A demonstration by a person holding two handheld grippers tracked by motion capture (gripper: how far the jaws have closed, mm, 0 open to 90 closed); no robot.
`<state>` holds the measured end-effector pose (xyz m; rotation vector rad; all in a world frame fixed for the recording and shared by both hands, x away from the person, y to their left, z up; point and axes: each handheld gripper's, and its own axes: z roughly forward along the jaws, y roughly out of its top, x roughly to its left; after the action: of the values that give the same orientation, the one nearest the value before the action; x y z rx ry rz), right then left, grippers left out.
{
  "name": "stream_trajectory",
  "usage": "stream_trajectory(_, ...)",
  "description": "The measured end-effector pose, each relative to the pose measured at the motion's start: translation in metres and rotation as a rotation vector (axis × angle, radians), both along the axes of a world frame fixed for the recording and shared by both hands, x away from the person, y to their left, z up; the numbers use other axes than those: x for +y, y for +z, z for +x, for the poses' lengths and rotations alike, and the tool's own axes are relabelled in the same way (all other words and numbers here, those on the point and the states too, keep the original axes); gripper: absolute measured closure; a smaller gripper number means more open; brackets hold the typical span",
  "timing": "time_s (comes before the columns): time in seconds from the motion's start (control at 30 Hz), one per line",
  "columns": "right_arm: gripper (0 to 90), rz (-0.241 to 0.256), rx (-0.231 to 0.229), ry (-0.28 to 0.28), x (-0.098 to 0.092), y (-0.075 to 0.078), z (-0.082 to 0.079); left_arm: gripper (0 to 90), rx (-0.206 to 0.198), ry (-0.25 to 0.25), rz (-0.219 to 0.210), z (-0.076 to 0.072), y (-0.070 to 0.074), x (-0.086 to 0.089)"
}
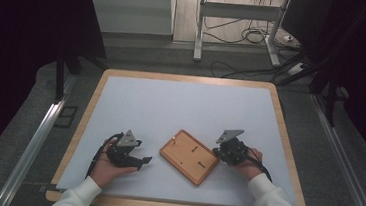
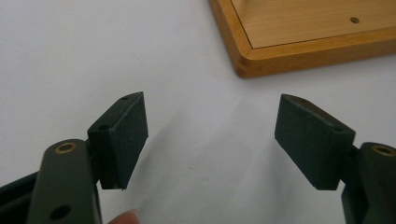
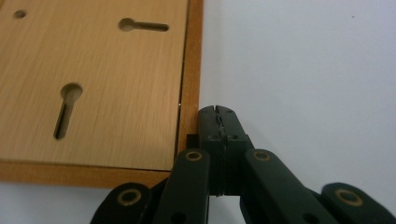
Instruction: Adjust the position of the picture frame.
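White matting covers the table [image 1: 122, 85]; from above, a wooden board [image 1: 189, 156] lies between both hands. Left gripper [image 2: 212, 140] hovers beside the board's corner [image 2: 245, 63], jaws spread wide and empty (probably readying a grasp). Right gripper [image 3: 218, 112] presses its closed jaws against the board's rim [image 3: 190, 84], seemingly steadying it.

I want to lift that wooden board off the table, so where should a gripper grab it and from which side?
Probably by a raised border edge. The wooden board lies flat, so only its rim gives the jaws purchase. The open left gripper faces the near corner; coming in low there, one jaw above and one below the rim, looks best.
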<state>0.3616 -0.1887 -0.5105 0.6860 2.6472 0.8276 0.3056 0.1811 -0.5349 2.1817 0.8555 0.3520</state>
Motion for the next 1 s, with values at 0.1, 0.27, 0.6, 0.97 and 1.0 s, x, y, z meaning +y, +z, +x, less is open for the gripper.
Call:
stream_trajectory(0.1, 90.0, 0.021, -0.013, 0.000, -0.003, -0.001, -0.013, 25.2, 0.000, 0.000, 0.003, 0.000, -0.001, -0.001)
stream_trajectory(0.27, 90.0, 0.046, -0.014, 0.016, -0.004, -0.003, -0.031, 25.3, 0.004, -0.003, 0.012, 0.000, -0.002, -0.003)
stream_trajectory(0.6, 90.0, 0.086, -0.005, 0.026, 0.001, -0.001, -0.047, 25.3, 0.002, 0.009, 0.005, 0.000, -0.002, -0.004)
stream_trajectory(0.97, 89.9, 0.132, -0.020, 0.017, -0.008, -0.002, -0.050, 39.7, -0.013, 0.004, -0.029, -0.004, 0.003, -0.002)
stream_trajectory(1.0, 88.2, 0.143, -0.020, 0.011, -0.009, -0.002, -0.049, 44.0, -0.007, -0.001, -0.038, -0.004, 0.003, -0.001)
